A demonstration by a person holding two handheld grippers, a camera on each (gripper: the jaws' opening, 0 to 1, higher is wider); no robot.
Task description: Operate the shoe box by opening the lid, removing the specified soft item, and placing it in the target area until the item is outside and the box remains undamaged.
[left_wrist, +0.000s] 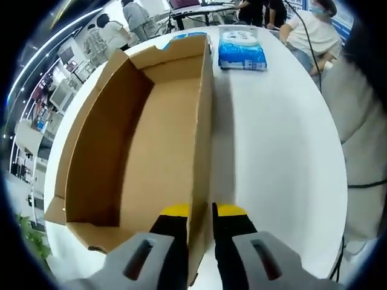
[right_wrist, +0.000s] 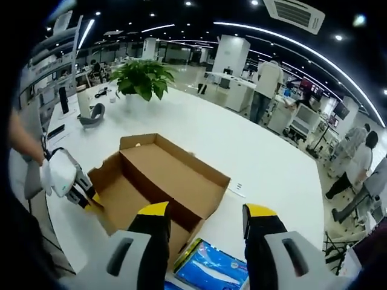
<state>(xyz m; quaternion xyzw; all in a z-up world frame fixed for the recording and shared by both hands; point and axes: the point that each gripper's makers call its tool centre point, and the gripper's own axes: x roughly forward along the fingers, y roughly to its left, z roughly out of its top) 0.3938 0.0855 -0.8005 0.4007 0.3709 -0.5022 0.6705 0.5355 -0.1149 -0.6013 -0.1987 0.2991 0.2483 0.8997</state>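
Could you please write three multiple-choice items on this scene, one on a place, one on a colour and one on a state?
1. Where does the blue-and-white soft tissue pack lie?
A. on the white table, outside the box
B. inside the box
C. on the floor

2. What colour are the tips of the left hand-held gripper?
A. red
B. yellow
C. green

3. What is the state of the brown cardboard shoe box?
A. closed with its lid on
B. crushed flat
C. open, with nothing inside

Answers: 1 A, the left gripper view shows the pack on the tabletop beyond the box's far end. 2 B, both jaw tips are yellow. 3 C, the bare cardboard floor shows and the walls stand upright; the left gripper's jaws sit either side of one wall.
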